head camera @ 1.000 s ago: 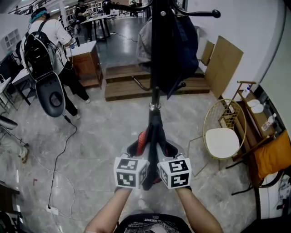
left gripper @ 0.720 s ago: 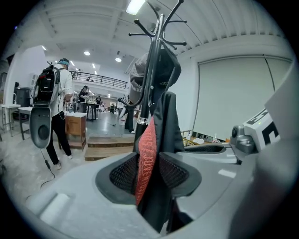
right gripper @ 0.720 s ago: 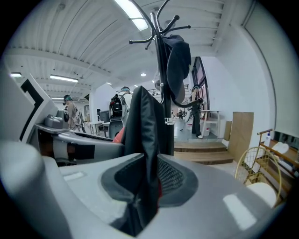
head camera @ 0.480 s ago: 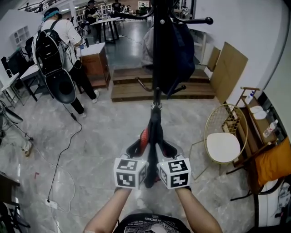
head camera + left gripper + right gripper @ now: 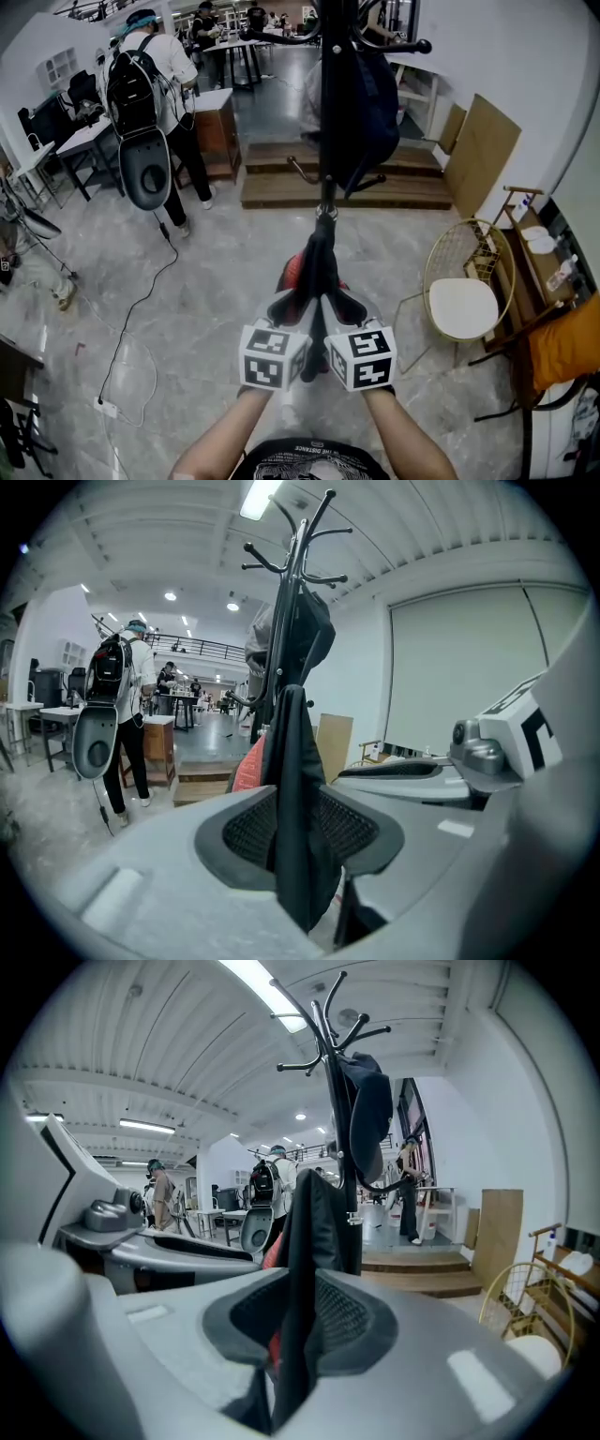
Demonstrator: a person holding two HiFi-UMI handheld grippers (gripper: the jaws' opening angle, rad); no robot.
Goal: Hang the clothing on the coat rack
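Note:
A black garment with a red lining (image 5: 317, 272) hangs bunched between my two grippers, which stand side by side low in the head view. My left gripper (image 5: 289, 305) has its pads pressed on a fold of black cloth (image 5: 298, 789); its jaws have just been opening slightly, and the cloth is still between them. The right gripper (image 5: 343, 305) is shut on another fold (image 5: 305, 1269). Straight ahead stands the black coat rack (image 5: 327, 141) with a dark jacket (image 5: 373, 94) on it. Its upper hooks (image 5: 298, 546) (image 5: 330, 1030) are bare.
A person with a backpack (image 5: 150, 103) stands at the back left, and a cable (image 5: 131, 319) trails over the floor. A gold wire chair with a white seat (image 5: 464, 305) and an orange cushion (image 5: 562, 337) are on the right. Wooden steps (image 5: 281, 187) lie behind the rack.
Both grippers have carried the garment a little closer to the rack. The person with the backpack now shows further right and larger in the head view.

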